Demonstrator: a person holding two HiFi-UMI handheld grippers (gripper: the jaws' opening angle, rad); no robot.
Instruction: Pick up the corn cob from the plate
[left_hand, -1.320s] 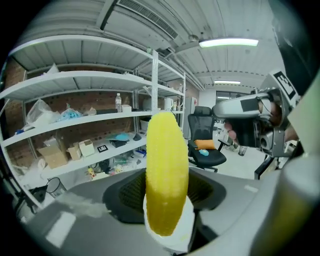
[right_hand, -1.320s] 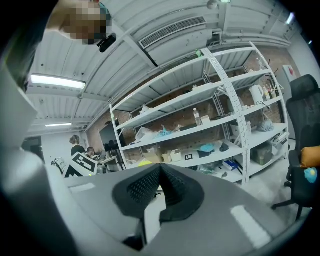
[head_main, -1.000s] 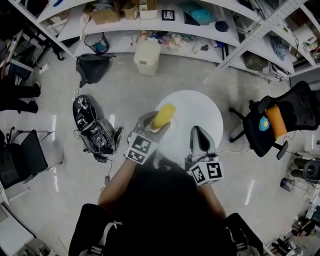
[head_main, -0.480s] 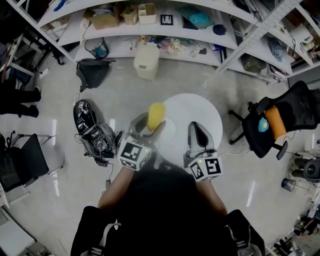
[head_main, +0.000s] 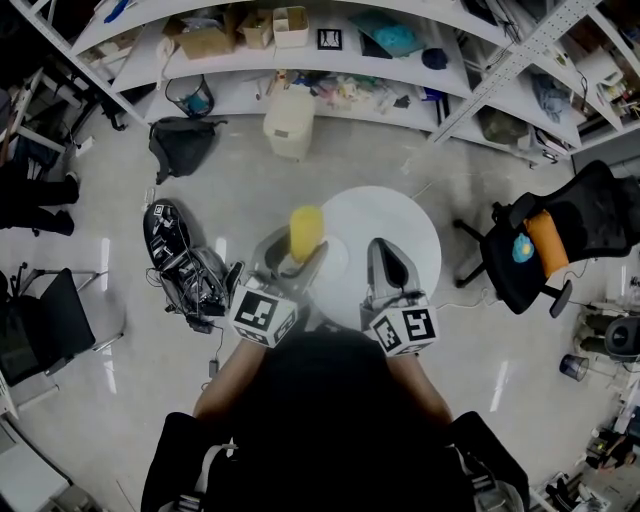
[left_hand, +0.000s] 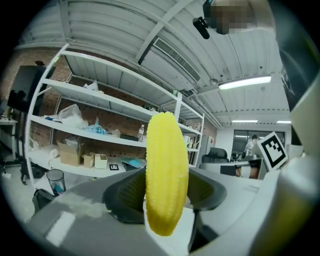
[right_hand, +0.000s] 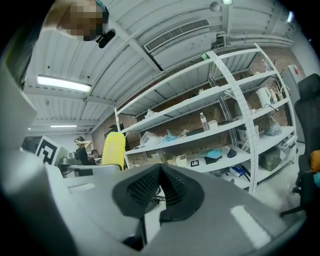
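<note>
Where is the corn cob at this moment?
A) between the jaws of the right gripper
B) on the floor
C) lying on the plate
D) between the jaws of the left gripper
D: the corn cob stands upright, clamped in the left gripper, as that gripper's own view shows.

Yellow corn cob (head_main: 306, 232), one. Grey two-jaw grippers with square-marker cubes, two — left gripper (head_main: 290, 262), right gripper (head_main: 386, 262). Round white table (head_main: 410, 225), one. Cream lidded plastic bin (head_main: 289, 122), one. Black fabric bag on the floor (head_main: 184, 143), one. Black swivel office chair with an orange cushion (head_main: 585, 215), one. Tangled heap of black gear and cables (head_main: 190, 268) — one.
</note>
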